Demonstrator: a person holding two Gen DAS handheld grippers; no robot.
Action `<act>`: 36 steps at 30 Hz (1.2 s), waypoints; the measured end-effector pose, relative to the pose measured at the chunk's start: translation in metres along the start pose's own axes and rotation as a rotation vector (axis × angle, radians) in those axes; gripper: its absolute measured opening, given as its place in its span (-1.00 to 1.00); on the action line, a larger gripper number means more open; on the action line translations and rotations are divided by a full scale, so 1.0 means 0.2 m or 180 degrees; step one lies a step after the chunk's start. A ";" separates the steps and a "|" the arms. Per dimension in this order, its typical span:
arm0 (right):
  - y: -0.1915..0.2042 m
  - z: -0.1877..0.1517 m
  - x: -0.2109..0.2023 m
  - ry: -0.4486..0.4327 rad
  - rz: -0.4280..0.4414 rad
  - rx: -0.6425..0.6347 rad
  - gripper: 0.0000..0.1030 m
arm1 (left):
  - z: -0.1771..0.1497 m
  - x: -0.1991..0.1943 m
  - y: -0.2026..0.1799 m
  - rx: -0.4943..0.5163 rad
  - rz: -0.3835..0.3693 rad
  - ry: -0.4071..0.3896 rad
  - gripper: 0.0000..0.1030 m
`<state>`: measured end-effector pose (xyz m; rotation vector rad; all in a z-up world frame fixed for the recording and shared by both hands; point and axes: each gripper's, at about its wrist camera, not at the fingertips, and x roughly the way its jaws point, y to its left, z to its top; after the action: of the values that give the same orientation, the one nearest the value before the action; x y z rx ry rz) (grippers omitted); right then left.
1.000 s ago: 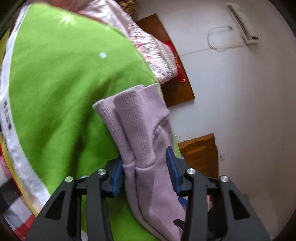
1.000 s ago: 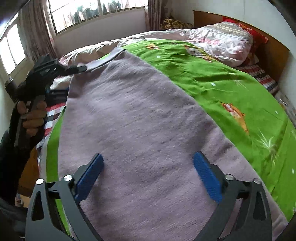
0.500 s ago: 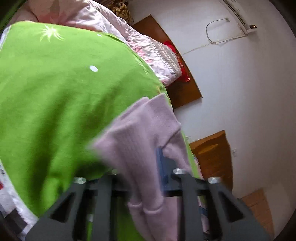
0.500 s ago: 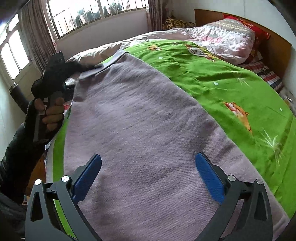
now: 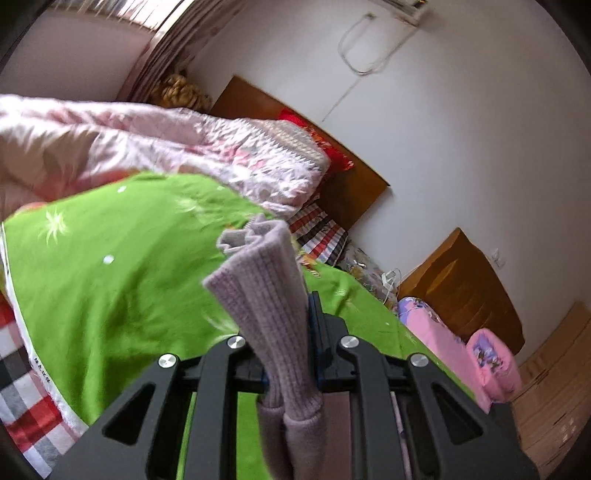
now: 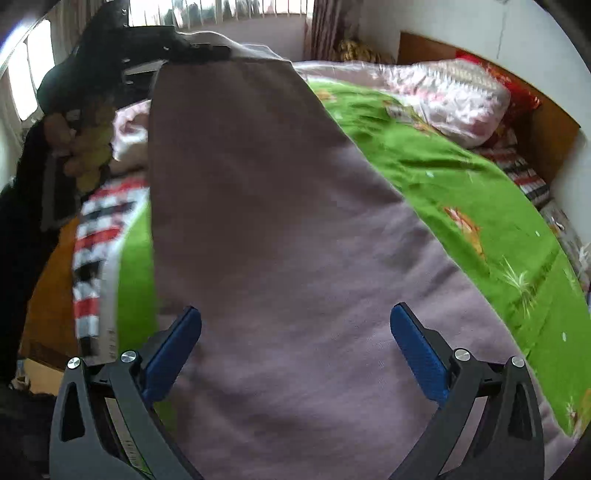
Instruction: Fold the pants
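Note:
Lilac knit pants (image 6: 280, 236) stretch from near my right gripper up to the far left. My left gripper (image 5: 291, 343) is shut on their ribbed cuffs (image 5: 266, 288) and holds them raised above the green bedspread (image 5: 110, 295). In the right wrist view the left gripper (image 6: 192, 51) shows at the top, lifting the pant legs off the bed. My right gripper (image 6: 295, 343) is open, its blue fingers (image 6: 417, 347) apart over the wide part of the pants, holding nothing.
A pink quilt (image 5: 166, 147) and red pillow (image 5: 325, 147) lie at the wooden headboard (image 5: 295, 122). A checked sheet (image 6: 96, 251) edges the bed. A wooden nightstand (image 5: 461, 280) and pink bundles (image 5: 491, 362) stand beside the bed. Windows (image 6: 221, 7) are behind.
My left gripper closed on the ribbed cuffs and lifted them up off the bedspread, raising the pant legs. My right gripper stayed open over the pants.

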<state>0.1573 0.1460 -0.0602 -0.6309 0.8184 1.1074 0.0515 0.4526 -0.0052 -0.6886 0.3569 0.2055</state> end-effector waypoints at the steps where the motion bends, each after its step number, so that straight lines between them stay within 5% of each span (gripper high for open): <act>1: 0.03 -0.03 0.01 -0.0078 -0.0087 -0.0026 0.91 | 0.00 -0.02 -0.05 0.0058 -0.0007 -0.0021 -0.69; 4: 0.07 -0.06 -0.06 -0.0092 -0.0193 0.0025 0.91 | 0.00 -0.07 -0.25 0.0257 -0.0037 -0.0085 -0.70; 8: 0.20 -0.21 -0.23 -0.0088 0.0136 -0.0350 0.87 | -0.02 -0.13 -0.66 0.0791 -0.0152 -0.0093 -0.73; 10: 0.17 -0.32 -0.41 -0.0306 0.0113 -0.0256 0.87 | -0.08 -0.16 -0.88 0.1122 -0.0235 -0.0068 -0.73; 16: -0.47 -0.87 -1.06 -0.1315 -0.0136 0.1616 0.90 | -0.56 -0.11 -1.52 0.1986 -0.0867 0.0326 -0.73; 19: -0.76 -1.26 -1.28 -0.1785 -0.0075 0.2776 0.90 | -0.98 0.05 -1.73 0.2394 -0.1135 0.0827 -0.61; 22: -0.88 -1.53 -1.37 -0.1960 -0.0139 0.3410 0.90 | -1.46 0.29 -1.81 0.2732 -0.1275 0.1743 -0.37; 25: -0.88 -1.65 -1.42 -0.1902 -0.0271 0.3572 0.90 | -1.58 0.33 -1.79 0.2743 -0.1341 0.2024 -0.12; 27: -0.86 -1.66 -1.40 -0.1866 -0.0185 0.3615 0.90 | -1.48 0.27 -1.76 0.2563 -0.1518 0.1904 0.51; 30: -0.83 -1.62 -1.27 -0.1634 0.0225 0.3683 0.90 | -1.21 0.13 -1.63 0.2127 -0.1638 0.1492 0.84; 36: -0.67 -1.36 -1.08 -0.1158 0.0601 0.3197 0.90 | -0.87 0.04 -1.14 0.1212 -0.0875 0.1050 0.95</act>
<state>0.1668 -0.2258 -0.0280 0.4810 0.9901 0.7947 0.0828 0.1663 0.0004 -0.3856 0.5931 -0.2376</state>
